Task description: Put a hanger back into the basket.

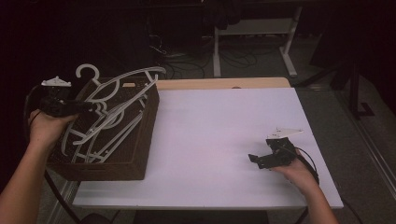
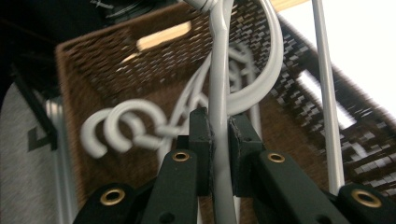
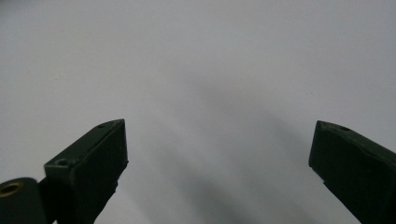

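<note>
Below, white hanger (image 2: 219,93) between left gripper (image 2: 220,140) jaws; lower end cut off.

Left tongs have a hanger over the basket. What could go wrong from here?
1. The white hanger clamped in the left tongs lies among other hangers in the wicker basket; hooks may snag and drag extras out.
2. The grip is on a thin rod, so the hanger may swing or slip.
3. The right tongs are open over the white table, too far off to steady the basket.

No legible text, label or number anywhere. Wicker basket (image 1: 126,154), white hangers (image 1: 112,112) and table surface (image 1: 224,135) all unmarked.
</note>
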Motion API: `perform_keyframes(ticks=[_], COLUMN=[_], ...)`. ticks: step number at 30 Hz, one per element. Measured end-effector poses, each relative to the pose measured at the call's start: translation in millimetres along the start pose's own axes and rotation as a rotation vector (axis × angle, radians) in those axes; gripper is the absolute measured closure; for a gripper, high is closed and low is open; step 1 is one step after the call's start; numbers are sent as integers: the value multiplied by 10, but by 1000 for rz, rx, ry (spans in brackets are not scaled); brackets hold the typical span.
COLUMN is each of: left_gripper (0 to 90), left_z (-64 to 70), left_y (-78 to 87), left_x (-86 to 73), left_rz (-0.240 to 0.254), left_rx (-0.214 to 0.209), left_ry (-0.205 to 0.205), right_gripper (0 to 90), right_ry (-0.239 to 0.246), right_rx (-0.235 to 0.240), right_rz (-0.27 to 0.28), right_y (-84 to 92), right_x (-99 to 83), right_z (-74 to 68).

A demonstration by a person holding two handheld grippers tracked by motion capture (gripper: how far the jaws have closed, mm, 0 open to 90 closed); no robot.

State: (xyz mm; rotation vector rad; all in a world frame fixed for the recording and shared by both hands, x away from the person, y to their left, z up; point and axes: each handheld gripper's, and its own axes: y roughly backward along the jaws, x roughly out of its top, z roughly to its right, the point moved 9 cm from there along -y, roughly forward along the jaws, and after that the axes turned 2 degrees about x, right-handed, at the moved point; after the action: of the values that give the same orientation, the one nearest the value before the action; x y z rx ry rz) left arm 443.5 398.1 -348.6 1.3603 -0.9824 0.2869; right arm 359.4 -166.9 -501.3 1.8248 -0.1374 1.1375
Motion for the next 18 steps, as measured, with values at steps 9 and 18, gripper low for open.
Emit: perform_keyframes(ticks=[9,18], left_gripper=[821,820], left_z=[-265,-304], left_y=[35,-124], left_x=[-257,-399], left_rz=[-44,-110], left_rx=[52,67], left_ry=[29,16], right_gripper=[42,42], right_ry=[-7,-6], right_rx=[-7,-6], right_rz=[-4,-7], right_y=[-1,-10], right_x=[-8,-10], right_z=[6,6])
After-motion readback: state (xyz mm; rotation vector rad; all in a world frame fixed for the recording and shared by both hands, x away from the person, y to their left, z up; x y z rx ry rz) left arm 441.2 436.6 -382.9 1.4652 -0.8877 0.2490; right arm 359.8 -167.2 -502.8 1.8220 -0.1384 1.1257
